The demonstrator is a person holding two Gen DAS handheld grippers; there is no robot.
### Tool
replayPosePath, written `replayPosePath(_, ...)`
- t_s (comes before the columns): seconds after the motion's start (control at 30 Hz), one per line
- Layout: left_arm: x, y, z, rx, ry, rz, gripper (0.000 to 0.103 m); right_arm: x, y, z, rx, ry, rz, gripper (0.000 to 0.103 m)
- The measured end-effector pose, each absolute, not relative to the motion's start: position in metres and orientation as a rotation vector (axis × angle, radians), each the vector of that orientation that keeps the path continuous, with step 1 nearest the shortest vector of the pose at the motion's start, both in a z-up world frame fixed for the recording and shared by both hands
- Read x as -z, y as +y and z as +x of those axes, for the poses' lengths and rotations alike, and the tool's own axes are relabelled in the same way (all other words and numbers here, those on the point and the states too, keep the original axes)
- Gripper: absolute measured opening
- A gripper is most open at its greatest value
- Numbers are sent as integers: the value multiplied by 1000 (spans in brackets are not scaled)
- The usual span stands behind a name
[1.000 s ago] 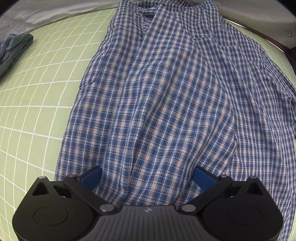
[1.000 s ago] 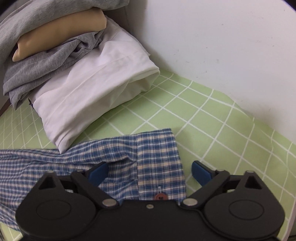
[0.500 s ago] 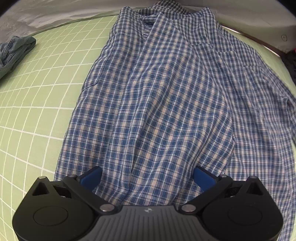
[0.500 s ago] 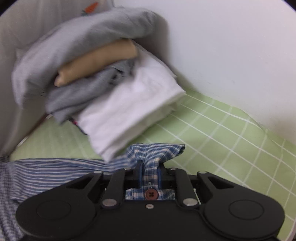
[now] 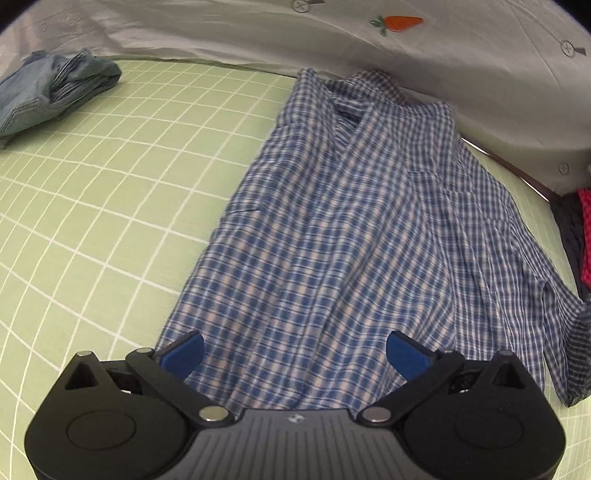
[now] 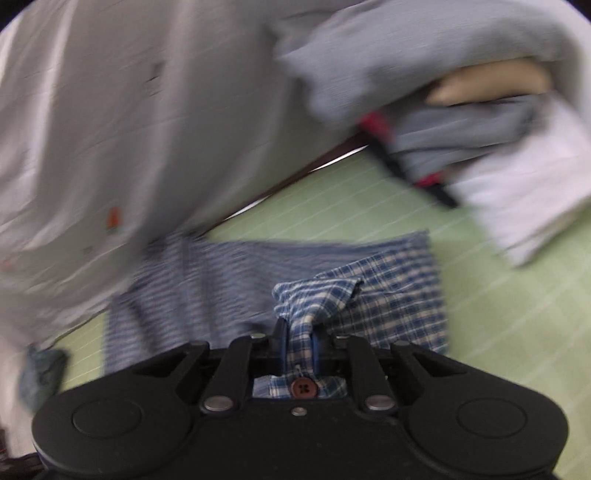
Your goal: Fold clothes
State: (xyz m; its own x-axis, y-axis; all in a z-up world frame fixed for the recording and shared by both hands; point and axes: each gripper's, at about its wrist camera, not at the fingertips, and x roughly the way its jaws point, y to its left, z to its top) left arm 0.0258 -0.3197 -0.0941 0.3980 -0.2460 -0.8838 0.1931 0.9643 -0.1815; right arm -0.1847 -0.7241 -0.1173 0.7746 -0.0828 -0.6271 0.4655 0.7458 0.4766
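With the right gripper [image 6: 297, 343] pinched tight on the sleeve cuff [image 6: 314, 299], the plaid shirt [image 5: 332, 236] lying along the bed's [image 5: 110, 206] far edge folds neatly if that sleeve crosses the chest flat while the left gripper [image 5: 293, 350], jaws wide and empty, steadies the hem.

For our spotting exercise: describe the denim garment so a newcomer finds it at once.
Start from the green grid-patterned sheet, then its far left corner beside the white bedding. The crumpled denim garment there is plain pale blue, unlike the checked shirt.
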Motion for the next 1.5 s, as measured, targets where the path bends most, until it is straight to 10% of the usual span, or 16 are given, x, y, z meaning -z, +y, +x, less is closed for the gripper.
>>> replayPosePath(0.17, 85, -311, 21, 265, 1106, -57, 103, 109, -679, -165, 183, 662, 601, 62)
replayPosePath(0.53, 61, -361, 7, 434, 1011, 63, 103, 116, -718, -235, 645, 658, 617, 102)
replayPosePath(0.93, 61, -450, 0, 621, 991, 158, 101, 140, -775, -269, 927, 694, 544, 103)
replayPosePath(1.33, 102, -497, 1, 736, 1126, 179, 72, 172, -797, -256, 928, 811, 596, 103)
replayPosePath(1.5, 110, -498, 1, 786, 1175, 136, 20, 177, -801, -258, 934, 832, 622, 103)
